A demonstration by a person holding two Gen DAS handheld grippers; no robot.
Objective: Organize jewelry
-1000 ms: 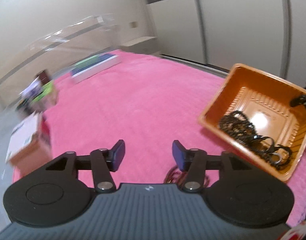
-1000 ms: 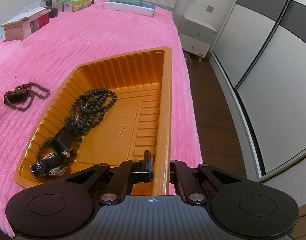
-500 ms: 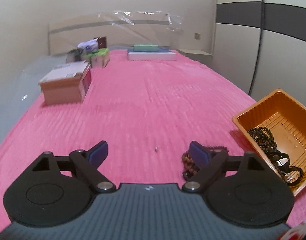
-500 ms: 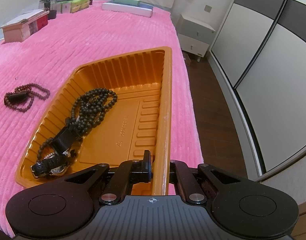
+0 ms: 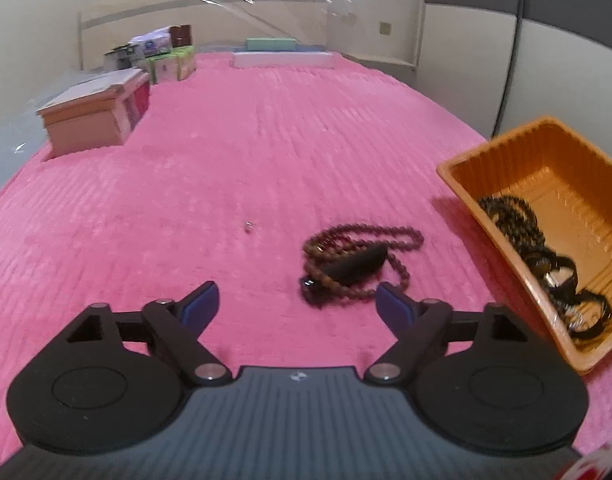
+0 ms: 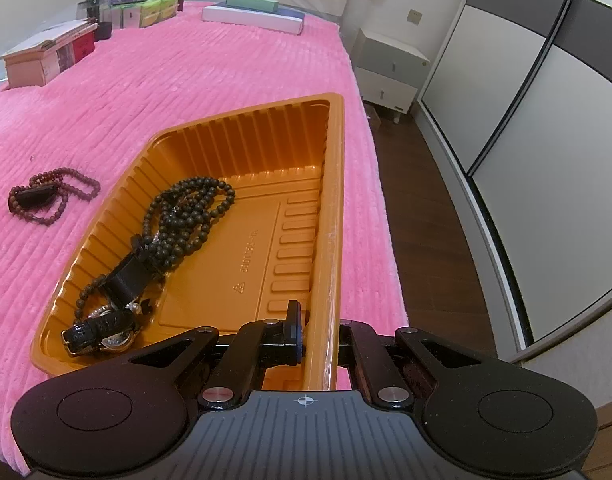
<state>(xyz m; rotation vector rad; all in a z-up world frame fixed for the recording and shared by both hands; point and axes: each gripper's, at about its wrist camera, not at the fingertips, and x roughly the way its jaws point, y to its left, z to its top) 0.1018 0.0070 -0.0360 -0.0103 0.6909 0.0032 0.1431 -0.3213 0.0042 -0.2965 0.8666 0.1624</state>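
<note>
A reddish-brown bead necklace (image 5: 355,262) with a dark pendant lies on the pink bedspread, just ahead of my open, empty left gripper (image 5: 298,306). It also shows in the right wrist view (image 6: 46,198). To its right stands an orange plastic tray (image 5: 461,184) holding a black bead necklace (image 6: 186,212) and a black-strapped watch (image 6: 102,330). My right gripper (image 6: 317,328) is shut on the near right wall of the tray (image 6: 325,240).
A tiny bead (image 5: 248,225) lies on the bedspread left of the necklace. A wooden box (image 5: 94,114) and small cartons (image 5: 170,64) stand at the far left; flat boxes (image 5: 282,54) at the far end. The bed's right edge drops to wooden floor (image 6: 433,216).
My left gripper has swung left away from the tray, then pulled back and opened wider, bringing the brown necklace fully into view. The right gripper and tray have stayed put.
</note>
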